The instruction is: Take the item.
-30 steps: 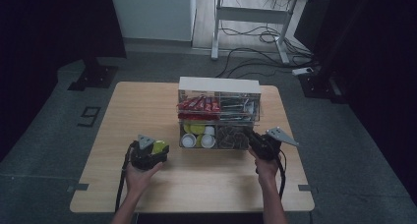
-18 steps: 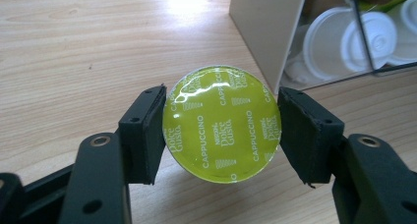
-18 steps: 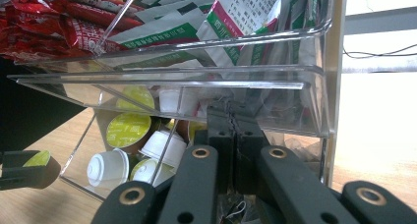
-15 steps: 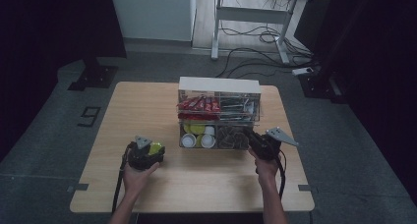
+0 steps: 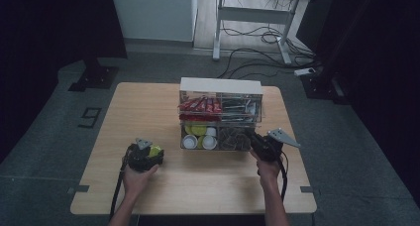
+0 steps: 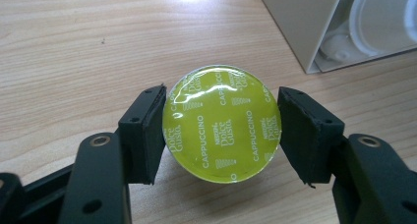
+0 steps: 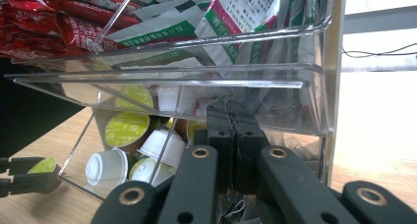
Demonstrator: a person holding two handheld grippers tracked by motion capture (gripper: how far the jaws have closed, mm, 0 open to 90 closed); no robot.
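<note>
Left gripper (image 6: 221,130) sat low over the wooden table (image 5: 148,107), near its front-left part in the high view, jaws clamped on a lime-green Dolce Gusto Cappuccino capsule (image 6: 222,129). Black pads (image 6: 147,135) pressed both sides of the capsule's rim, foil lid facing the camera, capsule just above or on the wood, could not tell which. In the high view the same capsule (image 5: 155,150) showed as a green spot at the front of the left gripper (image 5: 146,154), held by the person's left hand (image 5: 136,174), a short way left of the clear organizer (image 5: 220,114). Corner of that organizer, white-walled, with white capsules (image 6: 378,17) inside, appeared at upper right of the left gripper view. Right gripper (image 7: 235,135) had its jaws pressed together, pads touching with no visible gap and nothing seen between them, tips up against the clear lower drawer front (image 7: 196,106) of the organizer. Through the drawer wall: green-lidded capsules (image 7: 127,128) and white capsules (image 7: 105,167) in the left compartment. Upper tier held red packets (image 7: 44,17) at left and green-and-white sachets (image 7: 236,13) at right. In the high view the right gripper (image 5: 262,144) was touching the organizer's lower right front, right hand (image 5: 267,169) behind it, cable (image 5: 283,181) trailing toward the table edge.
</note>
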